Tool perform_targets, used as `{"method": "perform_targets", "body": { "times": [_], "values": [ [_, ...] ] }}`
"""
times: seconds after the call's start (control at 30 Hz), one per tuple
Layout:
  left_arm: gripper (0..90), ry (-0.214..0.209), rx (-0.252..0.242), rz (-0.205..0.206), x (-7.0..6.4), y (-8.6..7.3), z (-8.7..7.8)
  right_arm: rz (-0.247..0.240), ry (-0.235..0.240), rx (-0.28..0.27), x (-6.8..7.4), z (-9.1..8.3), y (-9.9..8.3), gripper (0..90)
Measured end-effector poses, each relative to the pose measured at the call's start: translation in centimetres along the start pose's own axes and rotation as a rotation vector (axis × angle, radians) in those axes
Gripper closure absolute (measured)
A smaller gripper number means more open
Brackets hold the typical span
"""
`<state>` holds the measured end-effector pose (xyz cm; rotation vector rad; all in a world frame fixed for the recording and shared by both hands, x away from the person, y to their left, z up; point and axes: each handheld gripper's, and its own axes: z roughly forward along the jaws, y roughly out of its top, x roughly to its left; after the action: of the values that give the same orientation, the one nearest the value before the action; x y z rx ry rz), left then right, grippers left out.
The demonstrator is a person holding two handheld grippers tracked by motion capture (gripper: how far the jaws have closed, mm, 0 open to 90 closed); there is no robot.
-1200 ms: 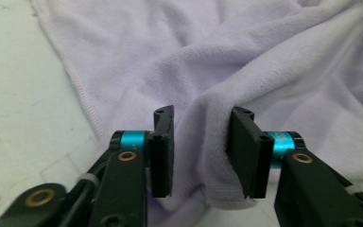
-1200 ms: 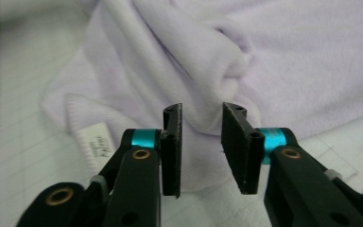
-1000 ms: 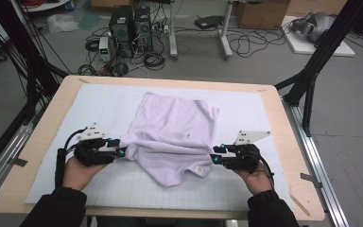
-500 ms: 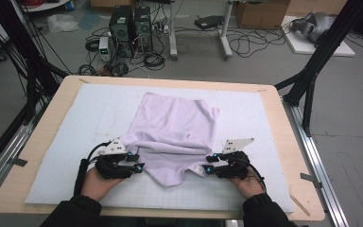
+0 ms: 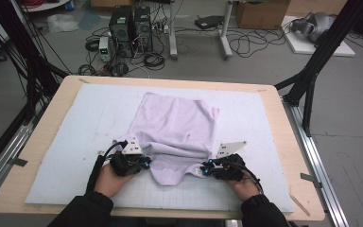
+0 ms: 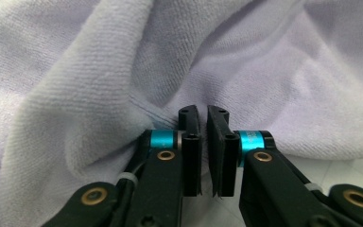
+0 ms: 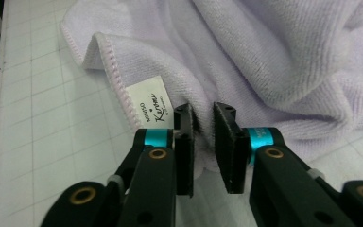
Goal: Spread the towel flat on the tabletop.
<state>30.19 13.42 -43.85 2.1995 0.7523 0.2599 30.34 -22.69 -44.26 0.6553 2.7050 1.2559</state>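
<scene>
Now I am busy folding the soft lilac terry towel that lies rumpled in the middle of the table, on the white grid mat. Both grippers sit at the near edge of the towel, one at each side.

My left gripper is almost shut, with just a thin gap. The towel bunches right at its tips, but I cannot tell if any cloth is pinched.

My right gripper is a little way open, and a fold of the towel sits between its jaws, just beside the small white label.

I think the next move is to squeeze both tight on the near edge, then lift and carry it over to the far side, keeping both hands level.
</scene>
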Motion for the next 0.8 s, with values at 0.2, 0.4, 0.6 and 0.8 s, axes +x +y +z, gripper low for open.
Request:
{"method": "perform_targets", "body": {
  "times": [0.2,0.4,0.6,0.8],
  "values": [
    [85.5,-0.038,-0.065,-0.017,-0.3,-0.1,-3.6,0.021,0.066,-0.058,0.8,-2.0,0.5,81.6],
    [85.5,-0.073,-0.106,0.031,-2.2,-0.4,-8.3,-0.007,0.123,-0.084,3.6,-3.3,0.7,81.6],
    [84.4,-0.123,-0.173,0.075,-4.5,-2.0,-11.1,-0.062,0.224,-0.108,7.5,-4.8,0.8,79.7],
    [64.7,-0.129,-0.176,0.054,-3.6,-2.5,-10.0,-0.085,0.191,-0.129,7.5,-5.3,1.8,66.3]
  ]
}}
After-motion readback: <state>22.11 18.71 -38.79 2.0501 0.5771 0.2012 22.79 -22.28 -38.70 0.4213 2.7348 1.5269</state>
